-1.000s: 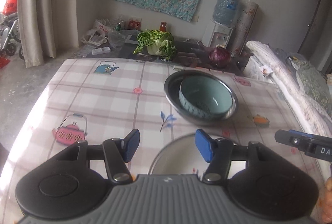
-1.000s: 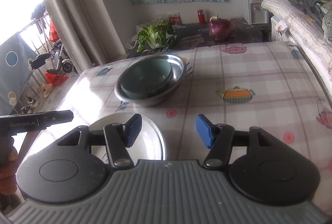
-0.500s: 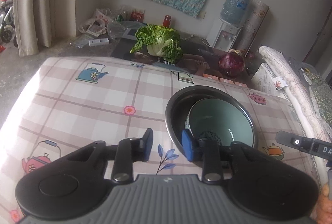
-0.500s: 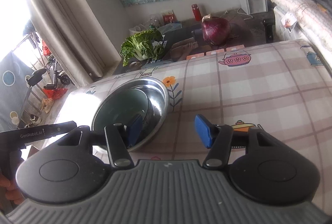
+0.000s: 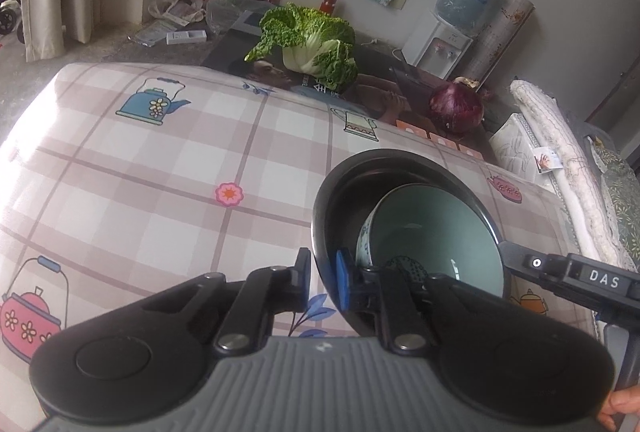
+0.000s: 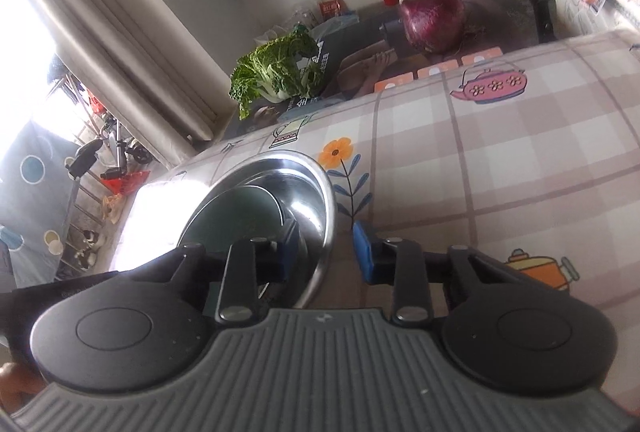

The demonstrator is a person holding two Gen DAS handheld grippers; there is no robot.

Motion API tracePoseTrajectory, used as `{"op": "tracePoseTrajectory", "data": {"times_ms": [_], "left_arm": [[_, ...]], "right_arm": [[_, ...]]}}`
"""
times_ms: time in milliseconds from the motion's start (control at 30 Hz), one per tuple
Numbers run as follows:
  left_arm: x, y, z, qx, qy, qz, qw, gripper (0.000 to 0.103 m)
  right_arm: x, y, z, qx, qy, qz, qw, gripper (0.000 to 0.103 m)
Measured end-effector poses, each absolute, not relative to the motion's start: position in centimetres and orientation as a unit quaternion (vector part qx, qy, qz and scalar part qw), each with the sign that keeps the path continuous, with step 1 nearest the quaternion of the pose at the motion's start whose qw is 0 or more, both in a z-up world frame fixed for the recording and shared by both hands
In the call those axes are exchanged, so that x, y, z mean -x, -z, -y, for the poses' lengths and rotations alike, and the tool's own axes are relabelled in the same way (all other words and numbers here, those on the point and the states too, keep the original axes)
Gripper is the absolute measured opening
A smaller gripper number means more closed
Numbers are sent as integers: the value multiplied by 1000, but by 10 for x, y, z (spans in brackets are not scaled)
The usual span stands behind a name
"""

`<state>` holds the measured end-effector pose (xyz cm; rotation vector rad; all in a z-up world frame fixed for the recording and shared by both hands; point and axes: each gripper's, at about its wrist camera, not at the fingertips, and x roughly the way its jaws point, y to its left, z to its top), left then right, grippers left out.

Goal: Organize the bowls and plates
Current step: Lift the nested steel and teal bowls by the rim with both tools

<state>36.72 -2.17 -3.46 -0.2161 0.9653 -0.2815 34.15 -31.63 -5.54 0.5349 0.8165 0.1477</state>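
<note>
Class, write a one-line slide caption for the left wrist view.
Left gripper clamps the steel bowl's rim, a green bowl nested inside.

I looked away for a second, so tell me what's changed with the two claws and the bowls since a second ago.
Both claws came forward, past the flat plate, to the steel bowl. The left claw shut on its near-left rim. The right claw straddles the opposite rim, jaws closing, not yet pressing. The green bowl sits inside as before; the cabbage and onion haven't moved.
</note>
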Motion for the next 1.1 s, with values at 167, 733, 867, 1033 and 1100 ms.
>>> {"op": "tracePoseTrajectory", "data": {"times_ms": [167, 733, 867, 1033, 1100], "left_arm": [[-375, 42, 23, 121, 134, -476, 861, 13], [-375, 45, 26, 128, 123, -477, 861, 12], [-373, 43, 27, 125, 122, -474, 863, 13], [-371, 37, 26, 126, 123, -470, 865, 13], [-371, 33, 26, 127, 123, -467, 866, 13]], "right_arm": [[-354, 71, 316, -268, -70, -417, 866, 21], [-361, 80, 314, -294, -84, -409, 860, 9], [-360, 80, 314, -294, -84, -408, 860, 9], [-357, 75, 315, -292, -85, -404, 863, 10], [-356, 73, 315, -293, -86, -402, 864, 10]]}}
